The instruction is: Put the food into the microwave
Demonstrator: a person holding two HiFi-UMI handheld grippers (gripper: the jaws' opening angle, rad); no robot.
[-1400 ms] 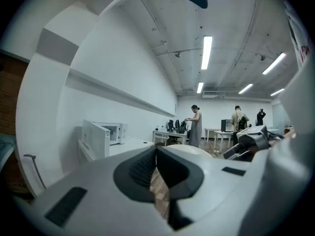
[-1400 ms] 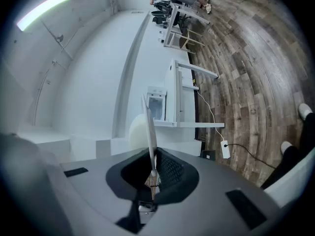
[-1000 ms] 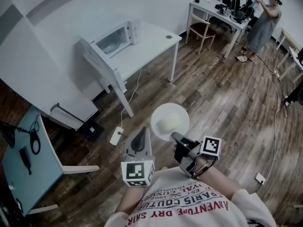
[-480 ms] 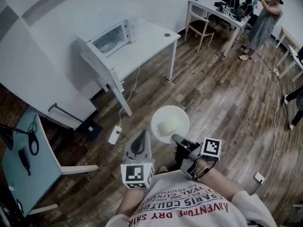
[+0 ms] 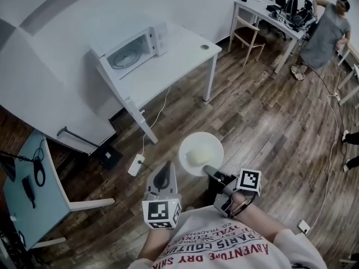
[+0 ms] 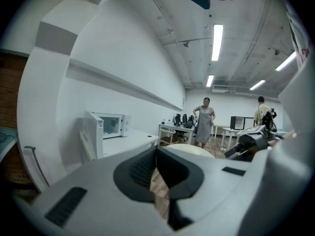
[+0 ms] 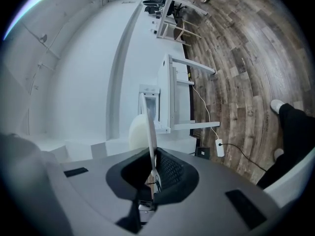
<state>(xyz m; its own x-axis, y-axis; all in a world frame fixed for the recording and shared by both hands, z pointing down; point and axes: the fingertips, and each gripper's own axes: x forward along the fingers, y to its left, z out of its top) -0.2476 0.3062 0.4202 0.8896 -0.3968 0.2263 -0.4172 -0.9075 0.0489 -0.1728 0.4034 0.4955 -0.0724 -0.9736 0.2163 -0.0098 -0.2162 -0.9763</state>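
Observation:
A white plate (image 5: pixel 201 153) with a pale mound of food (image 5: pixel 196 155) hangs over the wooden floor, and my right gripper (image 5: pixel 207 168) is shut on its near rim. In the right gripper view the plate (image 7: pixel 150 132) shows edge-on between the pads, the food (image 7: pixel 137 133) to its left. My left gripper (image 5: pixel 163 172) is held beside it, to the left, shut and holding nothing (image 6: pixel 156 152). The white microwave (image 5: pixel 133 49) stands on a white table (image 5: pixel 179 52) ahead, its door hanging open. It also shows in the left gripper view as the microwave (image 6: pixel 107 126).
A power strip (image 5: pixel 135 164) and its cable lie on the floor by the table leg. A teal desk (image 5: pixel 25 198) stands at the left. Far right, a person (image 5: pixel 327 31) stands by a cluttered desk (image 5: pixel 268 11) with a chair (image 5: pixel 247 38).
Both grippers and the plate have been carried a little nearer the white table, which now looks closer. The grip on the plate is unchanged. The person at the back has shifted.

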